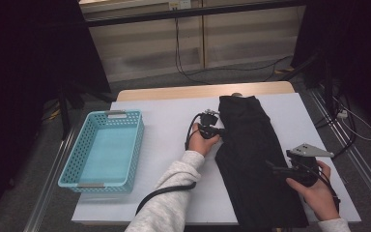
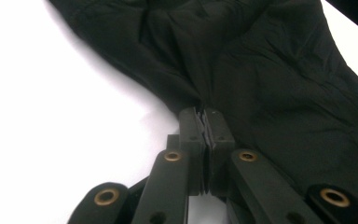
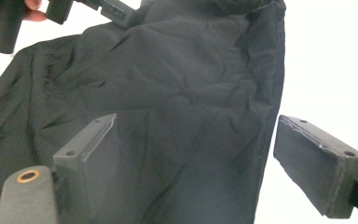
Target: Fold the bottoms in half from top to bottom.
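Note:
A long black garment lies folded lengthwise on the white table cover, running from the far edge to the near edge. My left gripper is at the garment's left edge, near the far end. In the left gripper view the left gripper is shut on a pinched fold of the black fabric. My right gripper hovers over the garment's near right part. In the right gripper view the right gripper stands open, its pads wide apart above the cloth. The left gripper shows at that view's top left.
A turquoise perforated basket stands empty at the table's left. Bare white cover lies between the basket and the garment. Cables run over the floor behind the table, and dark stands flank both sides.

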